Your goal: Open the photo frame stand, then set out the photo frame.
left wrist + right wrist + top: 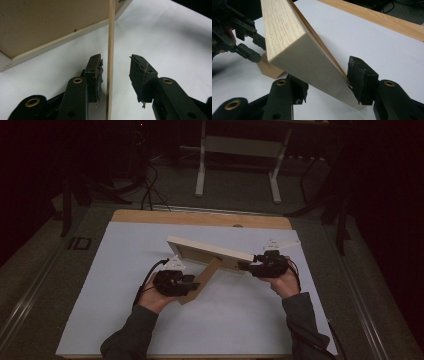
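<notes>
The stand (110, 50) between the left gripper (115, 75)'s parted, non-pressing jaws should be swung fully out while the frame (294, 45) is kept clamped by the right gripper (327, 82).

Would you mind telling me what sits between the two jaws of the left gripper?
In the left gripper view, the picture frame's thin stand leg runs edge-on between the left gripper jaws, close to one pad, with a gap to the other.

Right gripper (325, 86) jaws clamped across the light wooden picture frame's (299, 52) edge, frame tilted above the white table sheet (367, 37). Stand leg (269, 68) foot sits on the sheet. Left gripper (244, 48) at upper left, near that leg.
</notes>
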### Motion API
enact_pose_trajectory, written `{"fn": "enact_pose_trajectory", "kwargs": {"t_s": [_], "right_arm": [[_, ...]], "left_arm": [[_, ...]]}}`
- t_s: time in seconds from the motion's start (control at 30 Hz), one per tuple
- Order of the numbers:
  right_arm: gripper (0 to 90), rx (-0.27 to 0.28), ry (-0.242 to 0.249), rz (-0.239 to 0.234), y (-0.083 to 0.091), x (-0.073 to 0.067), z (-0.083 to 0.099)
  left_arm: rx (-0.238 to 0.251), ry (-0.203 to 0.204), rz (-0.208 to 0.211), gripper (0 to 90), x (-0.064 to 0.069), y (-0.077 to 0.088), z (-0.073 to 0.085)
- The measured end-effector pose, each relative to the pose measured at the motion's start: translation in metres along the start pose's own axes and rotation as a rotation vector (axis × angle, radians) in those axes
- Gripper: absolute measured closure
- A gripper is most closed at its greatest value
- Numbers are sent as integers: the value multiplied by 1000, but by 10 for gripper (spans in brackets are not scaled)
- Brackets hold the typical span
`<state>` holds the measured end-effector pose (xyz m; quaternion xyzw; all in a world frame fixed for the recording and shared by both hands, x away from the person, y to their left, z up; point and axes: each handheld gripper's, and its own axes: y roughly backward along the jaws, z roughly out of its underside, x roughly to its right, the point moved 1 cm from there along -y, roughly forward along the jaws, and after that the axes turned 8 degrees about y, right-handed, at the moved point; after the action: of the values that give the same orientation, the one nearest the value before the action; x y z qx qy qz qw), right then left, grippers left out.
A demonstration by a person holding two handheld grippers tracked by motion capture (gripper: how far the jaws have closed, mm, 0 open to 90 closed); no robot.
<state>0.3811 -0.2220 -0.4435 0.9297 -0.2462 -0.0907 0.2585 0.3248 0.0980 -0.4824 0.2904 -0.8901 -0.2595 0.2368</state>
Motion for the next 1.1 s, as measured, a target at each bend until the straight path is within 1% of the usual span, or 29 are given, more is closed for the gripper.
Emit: {"fn": "enact_pose_trajectory", "kwargs": {"t_s": [0.2,0.47,0.53,0.57,0.63,0.7,0.8,0.83,0.87,0.9,0.93,0.97,1.03,1.1], "right_arm": [[515,2,1,3,0,0,1],[514,8,-5,4,-1,0,2],[513,7,-4,5,0,0,3],[513,7,-4,5,0,0,3],[514,8,-5,6,0,0,3],[513,8,-6,8,0,0,3],[512,9,-6,8,0,0,4],[511,8,-7,8,0,0,4],[510,7,-8,6,0,0,4],[510,7,-8,6,0,0,4],[509,7,-9,6,0,1,4],[508,4,-8,7,0,1,5],[507,0,-8,6,0,1,5],[504,-1,-10,5,0,2,5]], "left_arm": [[32,3,1,614,-1,8,-3],[86,19,-22,617,-4,20,-7],[104,28,-21,608,-5,24,-8],[104,28,-21,603,-5,24,-8],[123,34,-34,603,-5,27,-9],[128,34,-46,605,-5,29,-9],[143,49,-55,619,-6,31,-11],[148,58,-53,618,-6,31,-11],[157,76,-49,616,-6,32,-12],[157,76,-49,616,-6,32,-12],[166,93,-42,616,-7,33,-13],[175,103,-45,620,-7,34,-13],[191,113,-68,624,-6,36,-15],[200,118,-97,648,-6,37,-17]]}}
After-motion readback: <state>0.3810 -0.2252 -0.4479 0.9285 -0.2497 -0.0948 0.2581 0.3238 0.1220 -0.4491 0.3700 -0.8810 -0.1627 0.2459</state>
